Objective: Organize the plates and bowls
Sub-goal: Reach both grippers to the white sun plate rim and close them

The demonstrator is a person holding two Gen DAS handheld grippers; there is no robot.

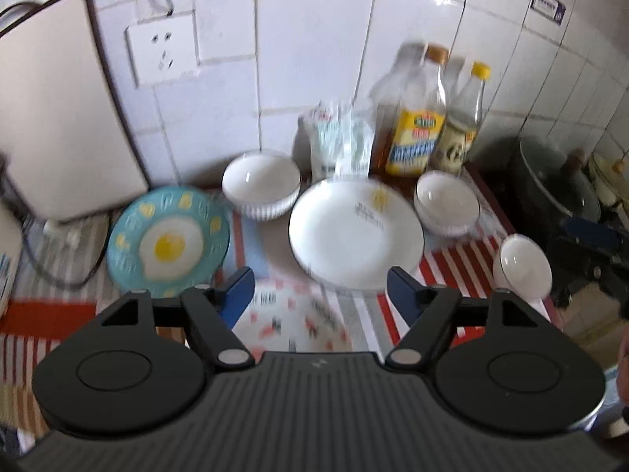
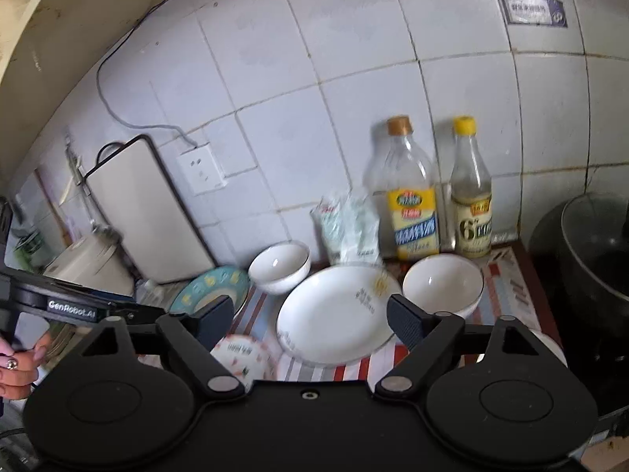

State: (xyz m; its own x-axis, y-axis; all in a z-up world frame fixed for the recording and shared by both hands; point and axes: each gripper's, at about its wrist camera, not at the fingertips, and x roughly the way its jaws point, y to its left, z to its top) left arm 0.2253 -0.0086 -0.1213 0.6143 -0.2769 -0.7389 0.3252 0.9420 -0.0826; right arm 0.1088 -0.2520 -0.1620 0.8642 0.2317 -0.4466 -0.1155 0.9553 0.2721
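A white plate point(image 1: 355, 232) point(image 2: 334, 312) lies on the striped cloth. A teal plate with a fried-egg picture point(image 1: 169, 242) point(image 2: 208, 287) lies to its left. A patterned plate point(image 1: 291, 314) point(image 2: 245, 356) lies in front. A ribbed white bowl point(image 1: 261, 183) point(image 2: 280, 265) stands behind, a gold-rimmed white bowl point(image 1: 448, 202) point(image 2: 442, 285) to the right, and a small white bowl point(image 1: 521, 265) at the right edge. My left gripper point(image 1: 320, 293) is open and empty above the patterned plate. My right gripper point(image 2: 310, 318) is open and empty above the white plate.
Two bottles point(image 1: 416, 118) point(image 2: 411, 200) and a plastic bag point(image 1: 342, 137) stand against the tiled wall. A cutting board point(image 1: 55, 118) leans at the left by a socket point(image 1: 163, 53). A dark pot point(image 2: 593, 244) sits on the stove at the right.
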